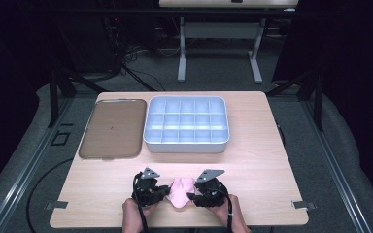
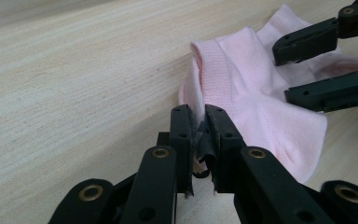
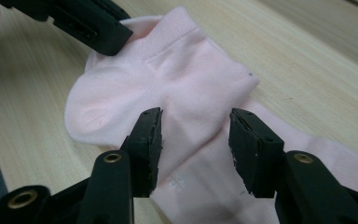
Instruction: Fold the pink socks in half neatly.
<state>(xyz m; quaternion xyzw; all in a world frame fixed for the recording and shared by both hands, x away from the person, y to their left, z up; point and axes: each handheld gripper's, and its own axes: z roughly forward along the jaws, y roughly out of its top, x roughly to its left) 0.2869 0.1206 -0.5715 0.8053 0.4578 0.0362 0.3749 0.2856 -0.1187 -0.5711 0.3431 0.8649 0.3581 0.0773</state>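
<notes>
High view: the grey box (image 1: 186, 125) and brown tray (image 1: 112, 128) sit behind the pink sock (image 1: 181, 191). Left gripper (image 2: 199, 122) pinches the sock; right gripper (image 3: 195, 135) gapes over it.

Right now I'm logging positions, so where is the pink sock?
In the high view the pink sock lies at the near edge of the table, between the left tool and right tool, in front of the grey compartment tray.
</notes>
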